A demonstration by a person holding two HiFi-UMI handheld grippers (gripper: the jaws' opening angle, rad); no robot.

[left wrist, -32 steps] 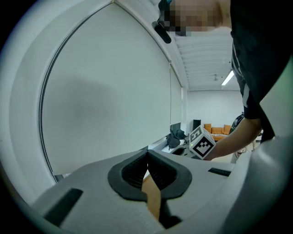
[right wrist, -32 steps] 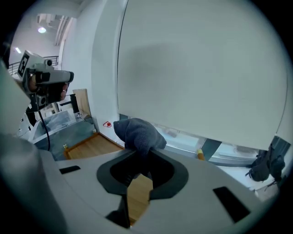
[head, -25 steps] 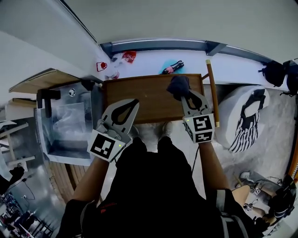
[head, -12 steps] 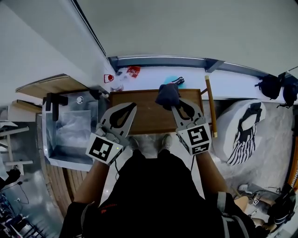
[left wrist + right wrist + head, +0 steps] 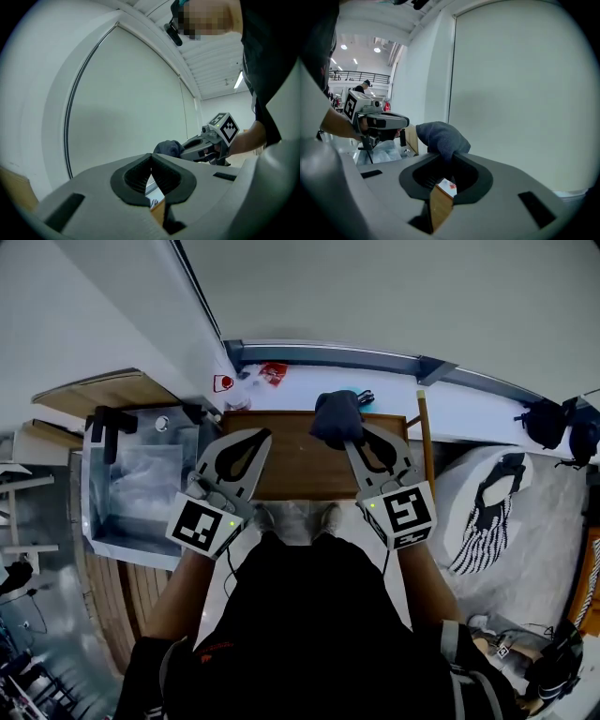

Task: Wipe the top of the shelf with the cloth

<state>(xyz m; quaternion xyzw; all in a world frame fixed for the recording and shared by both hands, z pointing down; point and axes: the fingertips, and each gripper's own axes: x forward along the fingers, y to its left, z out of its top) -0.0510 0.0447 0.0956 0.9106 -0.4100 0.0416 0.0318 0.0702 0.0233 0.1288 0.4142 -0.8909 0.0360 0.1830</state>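
While the person stands over the low wooden shelf (image 5: 298,470), the right gripper (image 5: 351,437) is carrying the dark cloth (image 5: 336,417) across it. A second ago the bundle sat close to the shelf's right end; half a second ago it was further in. Now it sits a little right of the middle, up against the far edge by the wall. To me that looks like a wiping stroke under way, running right to left and drifting toward the back. Only the right-hand stretch seems covered so far, and the whole left half of the top is still to do. The right gripper's jaws are pinched on the cloth. It bunches up out of their tips in a rounded lump, so most of the fabric lies beyond and above the jaws, not under them. I cannot tell from where I stand whether the cloth is pressed onto the wood or riding just above it. The left gripper (image 5: 262,435) has hardly shifted. It hovers over the left part of the shelf with its jaws together and nothing between them, well apart from the cloth and taking no part in the wipe. A clear plastic bin (image 5: 111,486) sits just beside the shelf's left end.
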